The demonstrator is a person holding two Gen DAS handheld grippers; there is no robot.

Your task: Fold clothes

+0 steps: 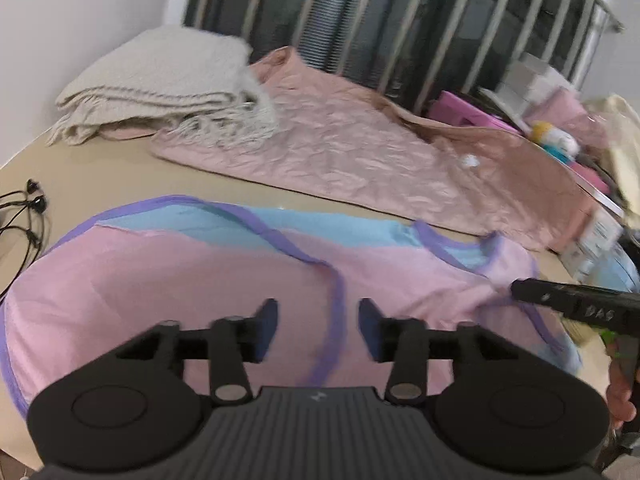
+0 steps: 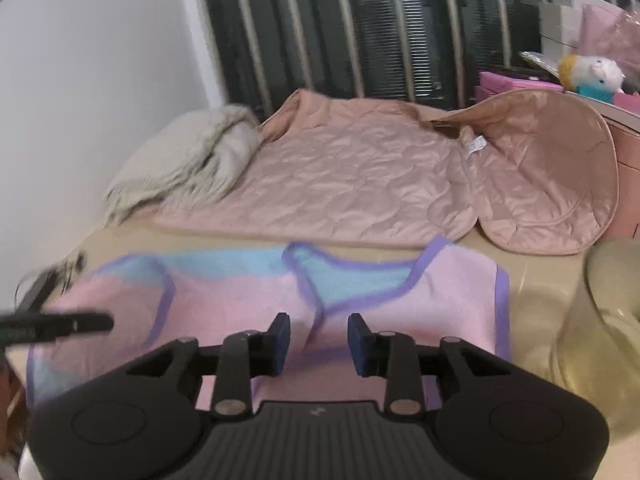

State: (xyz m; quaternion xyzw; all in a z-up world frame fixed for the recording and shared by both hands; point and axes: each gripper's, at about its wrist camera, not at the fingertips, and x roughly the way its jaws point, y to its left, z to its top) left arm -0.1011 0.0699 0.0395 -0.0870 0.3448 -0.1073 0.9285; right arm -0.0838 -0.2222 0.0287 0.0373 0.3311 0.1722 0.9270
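Item: pink fleece garment with purple binding and light-blue lining (image 1: 200, 280), spread flat on the beige tabletop (image 1: 100, 172), near edge toward the holder.

Left gripper (image 1: 318, 326): jaws partly apart, nothing between the pads; a purple trim line runs beneath the gap.

Right gripper (image 2: 318, 338): jaws partly apart, empty, poised over the purple-edged neck opening.

Adjacent: quilted dusty-pink jacket (image 2: 360, 176) just beyond the garment; folded cream fringed blanket (image 1: 160, 84) at the far left; black earphone cable (image 1: 28, 216) beside the garment's left edge.

Risks, judged: a pinch may catch one layer only, so the lining splits from the face and the fold skews; uneven lift between hands would wrinkle it; a sweep could snag the cable or drag the jacket hem.
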